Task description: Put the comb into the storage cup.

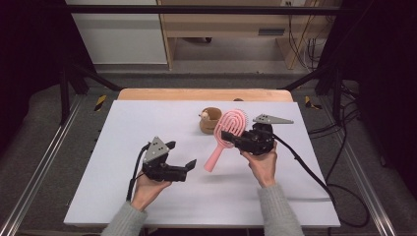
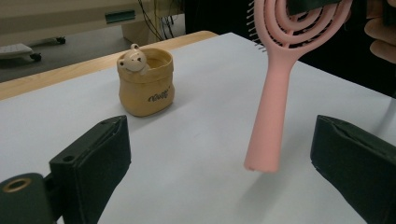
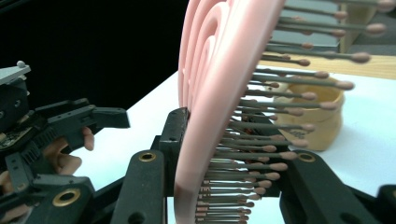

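Now the right gripper (image 1: 235, 137) holds the pink hairbrush (image 1: 225, 138) by its round head, fingers clamped on it, and the brush hangs in the air above the white counter (image 1: 147, 118), handle pointing down. The left gripper (image 1: 183, 158) has its fingers wide apart and holds nothing; the handle end is near them but free. I judge the lifting is done, and placing it in the beige cup (image 1: 209, 120) perhaps remains. The brush is smooth plastic with thin, ball-tipped bristles; the cup looks like a soft sack with a small bear.
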Motion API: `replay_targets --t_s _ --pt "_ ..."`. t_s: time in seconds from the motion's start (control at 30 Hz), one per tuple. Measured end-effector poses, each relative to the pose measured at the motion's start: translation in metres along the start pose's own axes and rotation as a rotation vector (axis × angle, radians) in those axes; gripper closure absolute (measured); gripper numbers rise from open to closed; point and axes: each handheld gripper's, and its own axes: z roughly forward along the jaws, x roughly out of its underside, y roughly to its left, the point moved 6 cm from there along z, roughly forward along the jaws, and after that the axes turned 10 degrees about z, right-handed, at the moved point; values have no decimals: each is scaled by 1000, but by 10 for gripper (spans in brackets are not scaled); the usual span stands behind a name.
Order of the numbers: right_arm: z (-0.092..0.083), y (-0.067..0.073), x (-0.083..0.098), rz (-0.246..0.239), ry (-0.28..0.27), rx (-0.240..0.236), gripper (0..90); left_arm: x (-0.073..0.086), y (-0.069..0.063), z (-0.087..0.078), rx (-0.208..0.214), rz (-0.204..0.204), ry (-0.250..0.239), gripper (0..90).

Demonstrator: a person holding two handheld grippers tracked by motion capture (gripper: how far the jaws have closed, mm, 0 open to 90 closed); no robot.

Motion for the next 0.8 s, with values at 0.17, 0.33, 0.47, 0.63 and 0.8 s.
replay_targets --t_s 0.17,0.33,0.47,0.63,0.8 --pt "-7 -2 -6 -11 -12 19 637 10 13 -11 -8 -4 -3 49" --pt "-12 -3 -12 -26 -20 40 637 22 24 -20 -26 -3 0 49" --pt "-13 -2 -16 -34 -26 49 637 30 31 -29 -42 8 -3 49" --pt "-14 -1 -21 -52 -28 67 637 42 41 -41 -65 -2 -9 49" --pt "-14 -1 -24 -60 -30 80 637 55 51 -52 -87 -4 0 49"
